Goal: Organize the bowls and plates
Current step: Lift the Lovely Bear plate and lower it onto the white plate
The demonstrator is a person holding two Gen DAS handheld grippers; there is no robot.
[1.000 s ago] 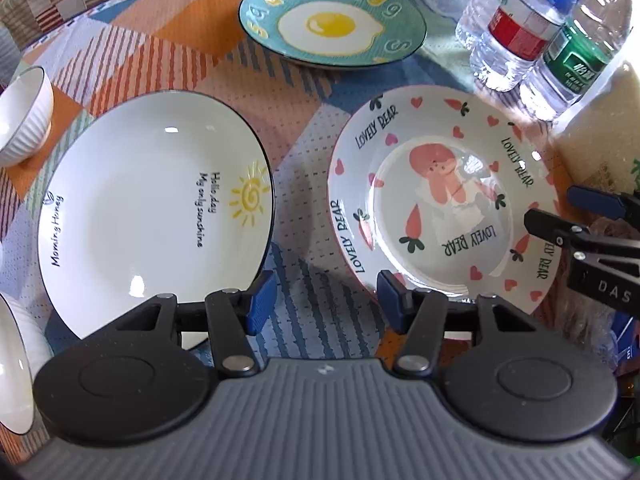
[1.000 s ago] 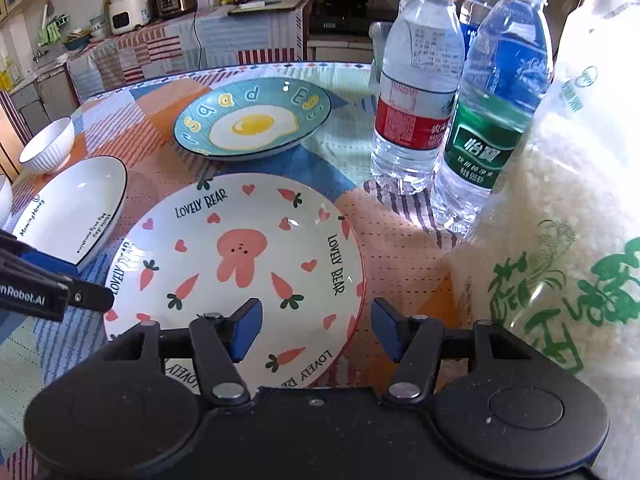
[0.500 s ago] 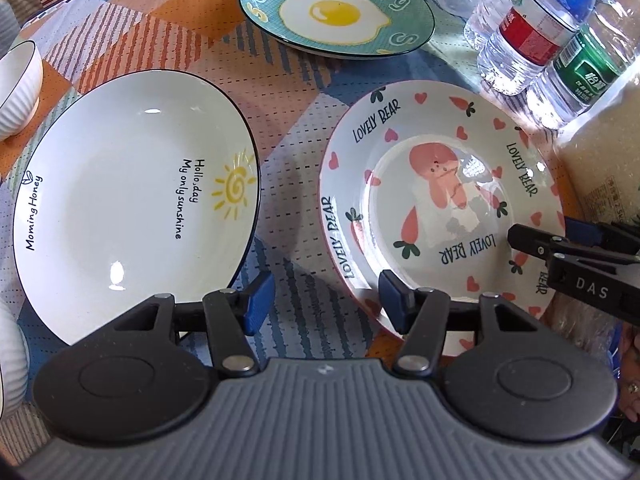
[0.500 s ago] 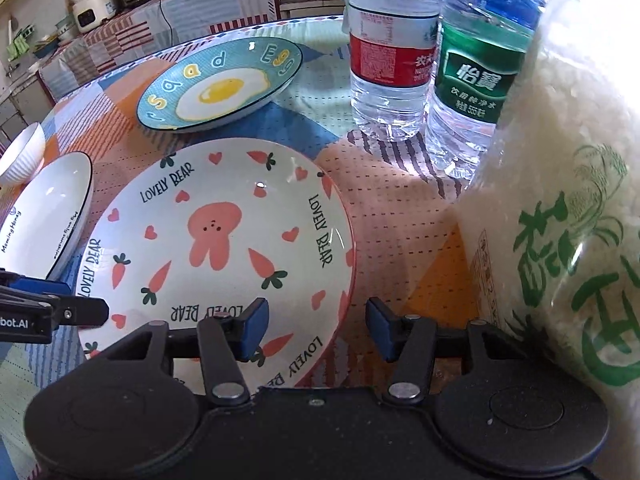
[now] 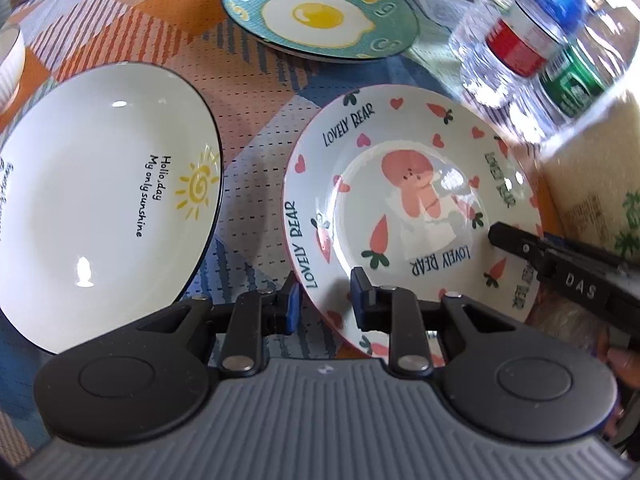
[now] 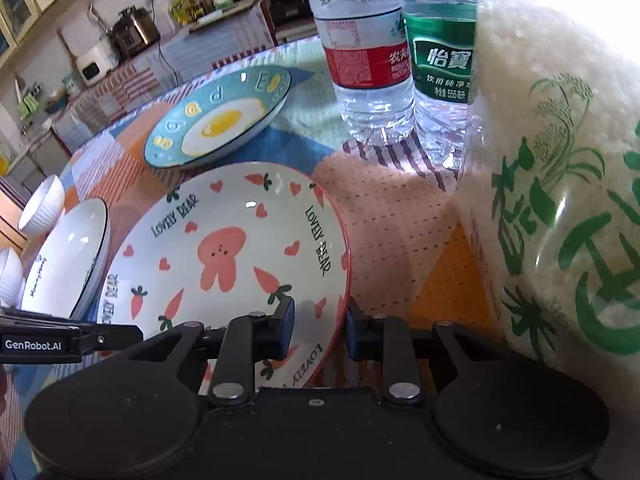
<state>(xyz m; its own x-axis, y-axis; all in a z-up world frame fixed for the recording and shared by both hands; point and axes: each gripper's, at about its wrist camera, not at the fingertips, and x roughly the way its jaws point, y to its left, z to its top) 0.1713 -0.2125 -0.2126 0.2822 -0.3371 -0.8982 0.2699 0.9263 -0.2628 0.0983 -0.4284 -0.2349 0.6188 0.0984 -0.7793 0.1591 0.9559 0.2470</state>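
The "Lovely Bear" plate (image 5: 412,200) with a pink rabbit and carrots lies tilted between my two grippers; it also shows in the right wrist view (image 6: 224,256). My left gripper (image 5: 324,304) straddles its near-left rim, one finger under and one over. My right gripper (image 6: 320,326) straddles its near-right rim the same way. Both have narrowed around the rim. A white "Hello day" plate (image 5: 100,200) lies to the left. A teal fried-egg plate (image 5: 320,12) lies at the back.
Two water bottles (image 6: 372,52) and a large bag of rice (image 6: 560,160) stand close on the right. White ribbed bowls (image 6: 42,204) sit at the far left of the patterned tablecloth (image 5: 248,76). Kitchen counters are beyond the table.
Both grippers moved forward onto the Lovely Bear plate's rim and narrowed their jaws around it. The plate's near side now looks lifted and tilted.
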